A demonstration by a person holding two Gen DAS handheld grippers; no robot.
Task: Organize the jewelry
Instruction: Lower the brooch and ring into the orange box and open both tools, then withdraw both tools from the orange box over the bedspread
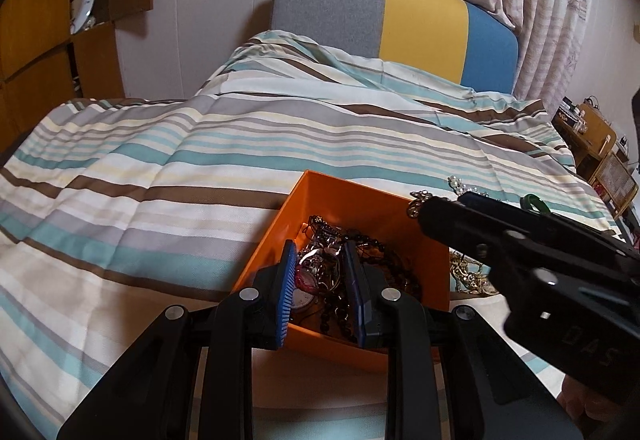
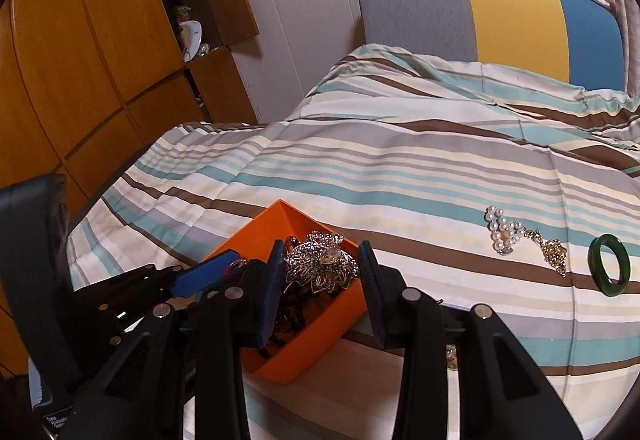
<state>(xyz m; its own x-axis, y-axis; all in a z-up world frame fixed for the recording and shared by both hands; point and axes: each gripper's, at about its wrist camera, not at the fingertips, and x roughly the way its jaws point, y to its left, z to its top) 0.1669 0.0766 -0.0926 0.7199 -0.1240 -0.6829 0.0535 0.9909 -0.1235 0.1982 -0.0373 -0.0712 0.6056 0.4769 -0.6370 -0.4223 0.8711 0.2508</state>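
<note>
An orange box [image 1: 304, 196] [image 2: 320, 344] full of tangled dark beads and chains sits on the striped bedspread. My left gripper [image 1: 320, 294] [image 2: 224, 268] dips into the box, its blue pads close on a silver piece with a pink stone [image 1: 306, 275]. My right gripper [image 2: 323, 290] [image 1: 424, 210] hovers over the box's right side, shut on a silver filigree flower brooch [image 2: 320, 268] [image 1: 417, 203]. To the right on the bedspread lie a pearl bracelet [image 2: 500, 232] [image 1: 456, 184], a gold chain [image 2: 554, 254] and a green bangle [image 2: 610, 270] [image 1: 532, 202].
More gold chain [image 1: 468, 274] lies just right of the box. A grey, yellow and blue headboard [image 1: 400, 12] closes the far end of the bed. A wooden wardrobe [image 2: 80, 60] stands at the left, and low shelves [image 1: 600, 144] at the right.
</note>
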